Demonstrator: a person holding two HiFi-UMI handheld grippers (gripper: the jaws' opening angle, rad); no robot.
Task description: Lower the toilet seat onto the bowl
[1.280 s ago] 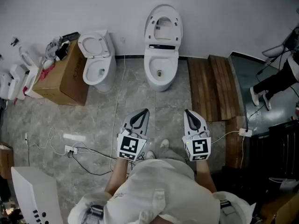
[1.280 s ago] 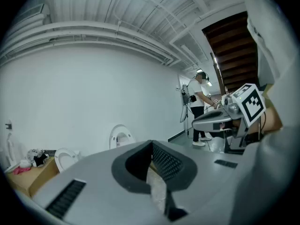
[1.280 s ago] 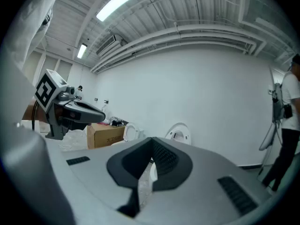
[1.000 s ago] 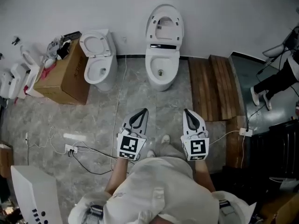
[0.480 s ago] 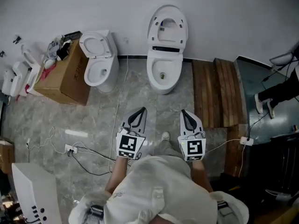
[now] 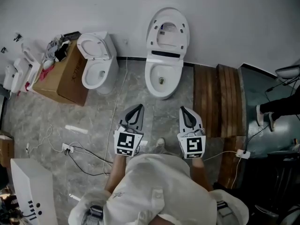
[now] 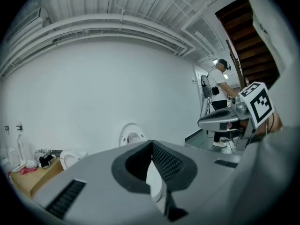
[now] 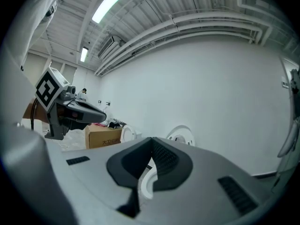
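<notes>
A white toilet stands against the far wall with its seat and lid (image 6: pixel 168 32) raised upright above the open bowl (image 6: pixel 161 81). The raised seat (image 7: pixel 131 136) also shows in the left gripper view and as the same seat (image 8: pixel 182 136) in the right gripper view. My left gripper (image 6: pixel 138 107) and right gripper (image 6: pixel 183 109) are side by side in front of the person, some way short of the bowl, both pointing at it. Both are shut with nothing between their jaws.
A second white toilet (image 6: pixel 96 62) stands to the left beside a cardboard box (image 6: pixel 63 76). Cables and a power strip (image 6: pixel 68 149) lie on the grey floor at left. Wooden planks (image 6: pixel 218 100) lie right of the bowl. Another person (image 7: pixel 219 102) stands at far right.
The person has stepped forward: both grippers have moved toward the toilet, which now looks closer and larger. Both stay shut.
</notes>
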